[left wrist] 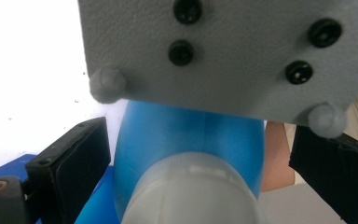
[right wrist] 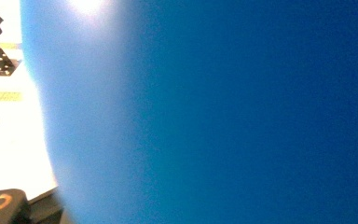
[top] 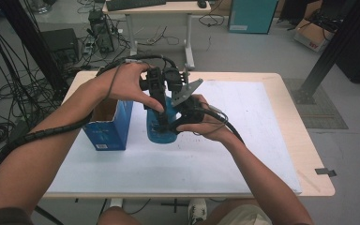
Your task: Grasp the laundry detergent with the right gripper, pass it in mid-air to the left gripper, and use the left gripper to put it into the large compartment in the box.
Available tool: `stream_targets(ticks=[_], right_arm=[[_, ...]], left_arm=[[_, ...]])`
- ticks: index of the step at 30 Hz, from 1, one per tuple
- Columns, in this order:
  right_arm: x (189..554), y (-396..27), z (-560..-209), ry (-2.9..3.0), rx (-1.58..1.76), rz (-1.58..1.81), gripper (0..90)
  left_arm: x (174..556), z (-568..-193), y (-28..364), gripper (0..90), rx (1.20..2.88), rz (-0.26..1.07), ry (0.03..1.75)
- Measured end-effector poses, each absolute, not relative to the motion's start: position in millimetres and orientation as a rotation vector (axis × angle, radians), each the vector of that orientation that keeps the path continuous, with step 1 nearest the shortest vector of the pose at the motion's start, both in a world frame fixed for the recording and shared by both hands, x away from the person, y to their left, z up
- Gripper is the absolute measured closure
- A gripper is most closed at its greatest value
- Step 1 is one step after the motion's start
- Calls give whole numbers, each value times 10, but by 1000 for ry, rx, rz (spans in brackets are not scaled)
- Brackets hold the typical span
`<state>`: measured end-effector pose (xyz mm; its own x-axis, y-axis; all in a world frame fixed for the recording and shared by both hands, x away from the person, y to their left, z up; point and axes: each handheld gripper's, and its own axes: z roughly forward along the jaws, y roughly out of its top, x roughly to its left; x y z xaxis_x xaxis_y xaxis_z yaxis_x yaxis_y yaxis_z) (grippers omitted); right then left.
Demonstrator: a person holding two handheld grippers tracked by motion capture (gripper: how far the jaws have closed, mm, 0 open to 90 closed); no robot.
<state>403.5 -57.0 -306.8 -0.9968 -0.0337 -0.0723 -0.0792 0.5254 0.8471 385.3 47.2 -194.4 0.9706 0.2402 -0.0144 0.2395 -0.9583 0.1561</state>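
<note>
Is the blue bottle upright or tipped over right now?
Upright. In the high view the blue bottle stands on its base on the white sheet, and the left gripper view looks down on its pale cap.

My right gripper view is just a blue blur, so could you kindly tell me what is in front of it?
Observer: It is a blue bottle standing upright on the white tabletop, seen from the high view.
Operator: Thank you. Where is the left gripper?
Observer: The left gripper sits above the bottle's pale cap, with its jaws open on either side and clear of the cap.
Operator: Is anything else near the bottle?
Observer: Yes, an open blue cardboard box stands just to the bottle's left in the high view.
</note>
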Motion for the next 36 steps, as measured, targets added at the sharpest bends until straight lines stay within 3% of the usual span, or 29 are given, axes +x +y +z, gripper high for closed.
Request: stream_targets(ticks=[36], right_arm=[[4088, -575, -3076, 2664, -176, 1498, 438]], left_arm=[[3870, -1959, 461, 66, 2986, 19, 358]])
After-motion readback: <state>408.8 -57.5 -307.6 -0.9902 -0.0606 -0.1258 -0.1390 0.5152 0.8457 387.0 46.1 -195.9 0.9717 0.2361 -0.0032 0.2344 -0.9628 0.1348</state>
